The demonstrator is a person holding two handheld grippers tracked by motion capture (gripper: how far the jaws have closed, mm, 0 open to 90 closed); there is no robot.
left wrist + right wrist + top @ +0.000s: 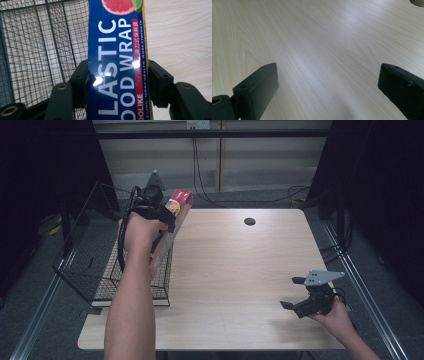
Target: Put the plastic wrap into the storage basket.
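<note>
Left tongs (117,75) pinch a plastic wrap box (117,50) over the wire basket's (85,270) right wall; right tongs (328,90) spread above bare worktop (240,270).

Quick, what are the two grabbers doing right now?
Left gripper: closed on the plastic wrap box, by the wire basket.
Right gripper: open, holding nothing, over the table.

My forearms are bare, no sleeves. My left hand-held gripper (167,215) is black, with a black cable looping down past my wrist and a grey three-cornered plate on top. Up close its jaws are blocky black pads on hinged links, brass-coloured pivots and small screw holes. My right hand-held gripper (294,292) is black too, with its own grey plate dotted with holes.
</note>
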